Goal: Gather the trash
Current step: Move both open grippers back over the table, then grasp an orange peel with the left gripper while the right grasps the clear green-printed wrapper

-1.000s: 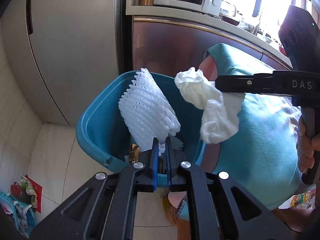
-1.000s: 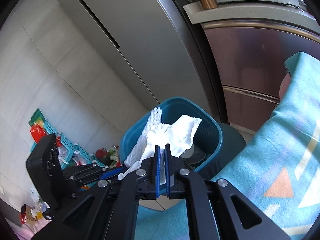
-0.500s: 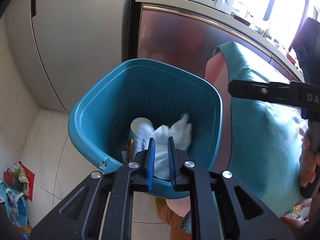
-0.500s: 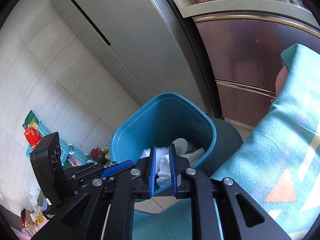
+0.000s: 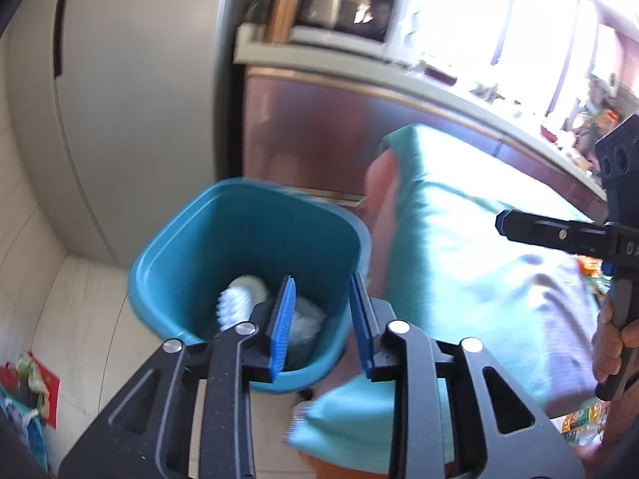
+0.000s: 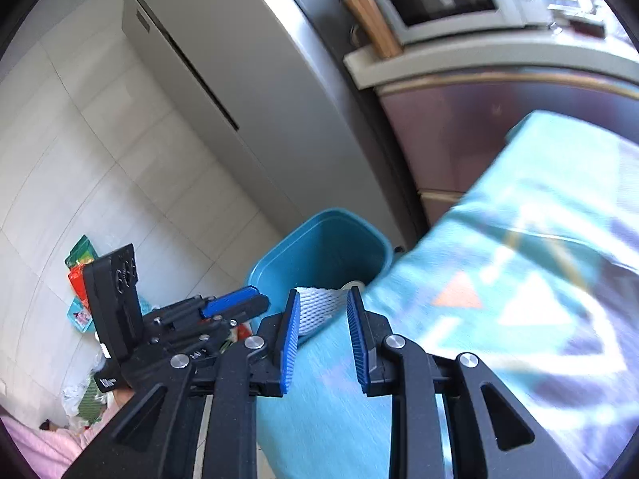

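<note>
Dropped since a second ago: white foam net (image 5: 235, 306) and crumpled tissue (image 5: 305, 319), now inside teal bin (image 5: 247, 215) | left gripper (image 5: 322, 321) above bin rim, opening, empty | right gripper (image 6: 322, 333) beside bin, opening, empty

Strong daylight pours in from the window (image 5: 515, 20) at the upper right of my left view and burns it out to plain white, washing over the counter (image 5: 459, 92) below. The teal cloth (image 5: 471, 239) glares and smears with motion blur there, and in my right view too. The fridge (image 6: 247, 92) stays evenly lit. Both views bend hard at the edges, with dark corners, and the microwave (image 5: 347, 12) looks soft.
</note>
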`<state>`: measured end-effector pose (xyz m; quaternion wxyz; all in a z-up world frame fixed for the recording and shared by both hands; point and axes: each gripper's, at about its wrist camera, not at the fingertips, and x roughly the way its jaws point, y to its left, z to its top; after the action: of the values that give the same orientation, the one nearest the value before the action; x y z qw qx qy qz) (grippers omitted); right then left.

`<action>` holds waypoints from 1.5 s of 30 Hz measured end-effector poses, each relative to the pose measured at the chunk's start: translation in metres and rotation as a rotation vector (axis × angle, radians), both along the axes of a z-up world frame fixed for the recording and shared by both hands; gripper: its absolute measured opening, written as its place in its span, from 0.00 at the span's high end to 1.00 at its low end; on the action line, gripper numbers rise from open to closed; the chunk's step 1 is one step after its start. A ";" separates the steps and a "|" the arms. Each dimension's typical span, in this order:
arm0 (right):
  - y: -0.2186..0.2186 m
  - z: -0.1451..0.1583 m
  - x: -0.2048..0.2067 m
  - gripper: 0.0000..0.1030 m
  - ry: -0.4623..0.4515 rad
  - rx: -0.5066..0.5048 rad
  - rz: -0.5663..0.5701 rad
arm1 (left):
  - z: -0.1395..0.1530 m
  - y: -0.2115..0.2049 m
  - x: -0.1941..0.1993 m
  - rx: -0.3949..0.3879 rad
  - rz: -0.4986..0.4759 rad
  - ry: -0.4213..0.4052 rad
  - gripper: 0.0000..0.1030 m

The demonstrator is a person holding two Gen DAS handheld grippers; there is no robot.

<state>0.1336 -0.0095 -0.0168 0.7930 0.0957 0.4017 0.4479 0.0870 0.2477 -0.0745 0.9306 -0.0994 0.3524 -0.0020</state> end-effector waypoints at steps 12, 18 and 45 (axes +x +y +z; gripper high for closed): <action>-0.116 0.019 -0.045 0.70 -0.108 0.015 -0.226 | 0.033 -0.126 -0.003 -0.018 -0.309 -0.101 0.58; -0.199 0.014 -0.068 0.67 -0.118 -0.020 -0.436 | 0.029 -0.207 0.001 -0.022 -0.487 -0.082 0.56; -0.334 -0.049 -0.073 0.67 0.082 0.095 -0.684 | 0.000 -0.374 0.095 0.048 -0.689 0.120 0.73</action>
<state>0.0606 -0.3433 -0.0661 0.8751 0.2796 0.3566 0.1700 0.1825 -0.1259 -0.0744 0.8551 0.0474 0.4191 -0.3016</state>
